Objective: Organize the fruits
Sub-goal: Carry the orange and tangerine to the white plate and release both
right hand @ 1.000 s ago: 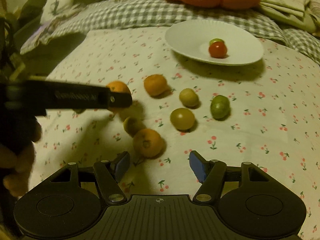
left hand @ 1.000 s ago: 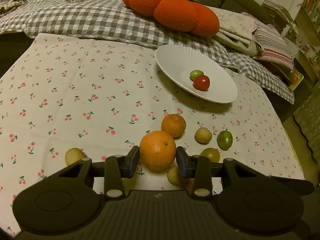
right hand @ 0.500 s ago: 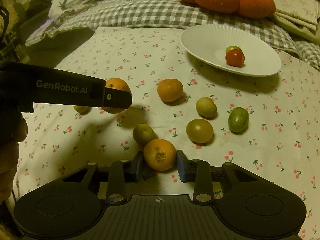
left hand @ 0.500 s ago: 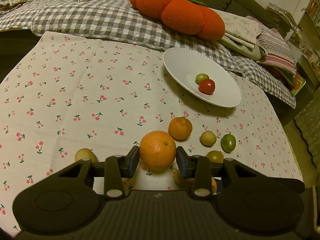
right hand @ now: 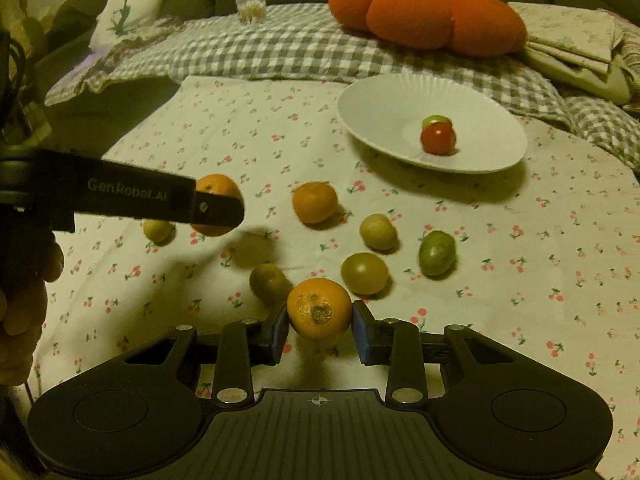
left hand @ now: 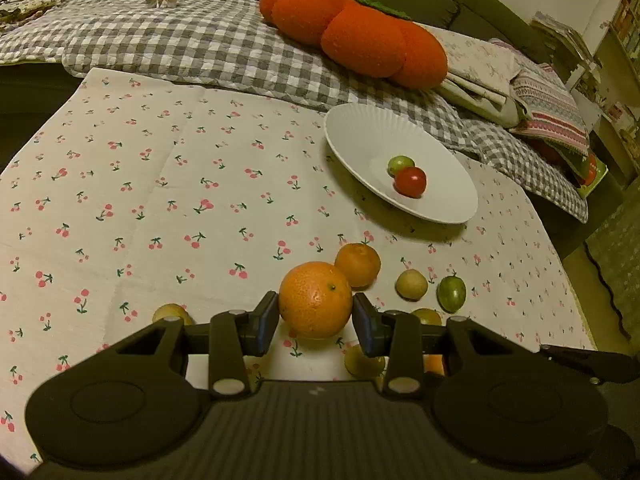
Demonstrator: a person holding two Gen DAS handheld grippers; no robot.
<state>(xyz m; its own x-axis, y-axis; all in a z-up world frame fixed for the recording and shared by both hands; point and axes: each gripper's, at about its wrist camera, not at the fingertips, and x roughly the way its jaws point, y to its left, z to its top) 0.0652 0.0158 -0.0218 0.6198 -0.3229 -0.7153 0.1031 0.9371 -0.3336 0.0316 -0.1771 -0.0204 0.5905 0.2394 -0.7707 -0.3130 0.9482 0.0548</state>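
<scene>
Your left gripper [left hand: 315, 317] grips the large orange [left hand: 315, 300], and your right gripper [right hand: 320, 326] grips a smaller tangerine [right hand: 319, 309].

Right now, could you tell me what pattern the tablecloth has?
Small red cherries on white tablecloth; the left wrist view shows it best.

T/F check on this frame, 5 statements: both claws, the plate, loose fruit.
1. The left claw is shut on the large orange. True.
2. The right claw is open and holds nothing. False: it grips a small orange.
3. The white plate holds a red tomato and a green fruit. True.
4. The plate holds no fruit. False: two fruits lie in it.
5. A third orange lies loose on the cherry tablecloth. True.
</scene>
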